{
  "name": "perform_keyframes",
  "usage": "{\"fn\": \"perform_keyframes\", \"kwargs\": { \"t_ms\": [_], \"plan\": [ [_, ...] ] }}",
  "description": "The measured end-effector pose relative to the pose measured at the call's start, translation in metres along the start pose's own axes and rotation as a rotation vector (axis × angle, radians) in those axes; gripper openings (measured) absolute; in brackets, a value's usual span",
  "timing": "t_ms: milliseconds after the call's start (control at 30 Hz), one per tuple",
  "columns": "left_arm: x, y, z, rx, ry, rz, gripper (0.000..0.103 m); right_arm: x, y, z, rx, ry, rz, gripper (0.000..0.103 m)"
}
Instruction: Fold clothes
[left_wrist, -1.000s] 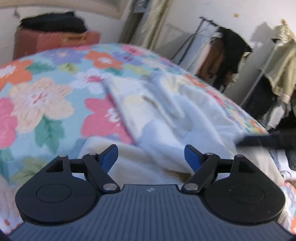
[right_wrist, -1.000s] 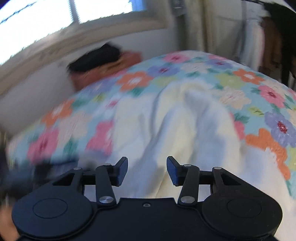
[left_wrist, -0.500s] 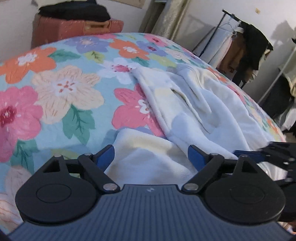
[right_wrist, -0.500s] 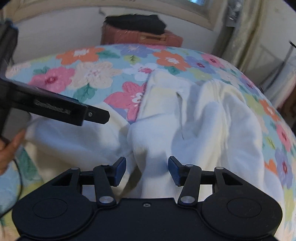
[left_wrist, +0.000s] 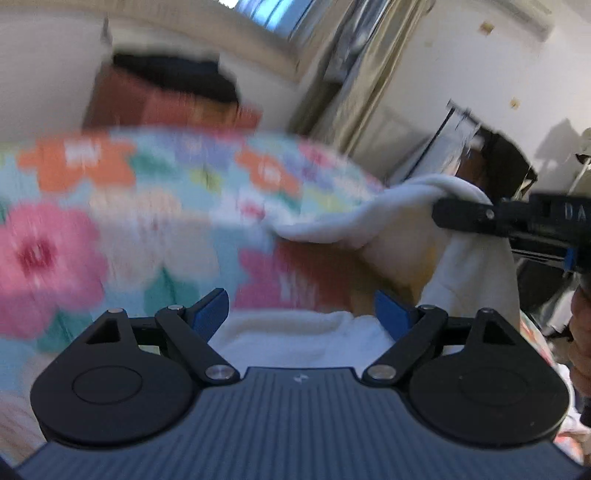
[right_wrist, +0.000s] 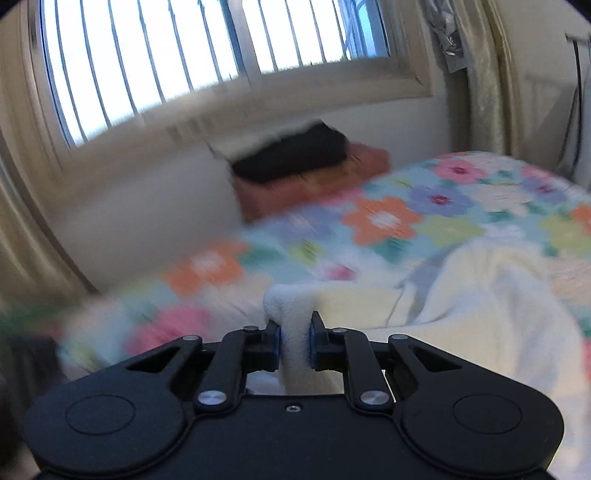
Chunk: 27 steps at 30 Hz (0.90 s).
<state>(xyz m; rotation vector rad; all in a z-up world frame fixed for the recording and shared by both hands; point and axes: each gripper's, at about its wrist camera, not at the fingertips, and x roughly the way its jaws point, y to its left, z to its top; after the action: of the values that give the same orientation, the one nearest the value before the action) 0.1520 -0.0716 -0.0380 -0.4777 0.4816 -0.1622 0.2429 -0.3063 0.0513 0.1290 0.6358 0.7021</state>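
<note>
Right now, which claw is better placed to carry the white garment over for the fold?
Right. The right claw is closing on a bunched fold of the white garment and holds it raised above the floral bedspread; the left claw is open, gripping nothing.

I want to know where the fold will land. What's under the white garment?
The white garment lies on the floral bedspread, one edge pinched in the closing right gripper. Whatever lies beneath its spread part is covered, so I can't tell if anything else is there.
</note>
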Motion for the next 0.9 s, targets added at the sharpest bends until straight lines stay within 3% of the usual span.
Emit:
{"fn": "perform_keyframes", "kwargs": {
  "t_ms": [67, 100, 233, 300, 433, 500, 600, 900],
  "plan": [
    [-0.012, -0.005, 0.002, 0.005, -0.059, -0.073, 0.09, -0.002, -0.001, 0.003, 0.027, -0.033, 0.082, 0.018],
    [-0.014, -0.006, 0.002, -0.005, -0.07, -0.128, 0.092, 0.002, -0.001, 0.004, 0.012, -0.039, 0.081, 0.018],
    [0.0, -0.017, -0.006, 0.019, 0.005, -0.272, 0.097, 0.025, -0.012, 0.0, 0.008, 0.001, -0.034, 0.024],
    [0.015, -0.027, -0.013, 0.073, 0.083, -0.259, 0.097, 0.026, -0.028, -0.008, 0.164, 0.033, -0.021, 0.026],
    [0.043, -0.05, -0.033, 0.232, 0.21, -0.194, 0.1, -0.004, -0.045, -0.037, 0.389, 0.001, 0.003, 0.039],
    [0.055, -0.057, -0.046, 0.282, 0.269, -0.144, 0.102, -0.022, -0.043, -0.052, 0.387, 0.01, -0.056, 0.04],
    [0.068, -0.054, -0.056, 0.278, 0.333, -0.139, 0.102, -0.049, -0.04, -0.077, 0.366, 0.041, -0.169, 0.046],
    [0.077, -0.053, -0.063, 0.275, 0.387, -0.099, 0.103, -0.133, -0.054, -0.146, 0.382, 0.115, -0.489, 0.051]
  ]
}}
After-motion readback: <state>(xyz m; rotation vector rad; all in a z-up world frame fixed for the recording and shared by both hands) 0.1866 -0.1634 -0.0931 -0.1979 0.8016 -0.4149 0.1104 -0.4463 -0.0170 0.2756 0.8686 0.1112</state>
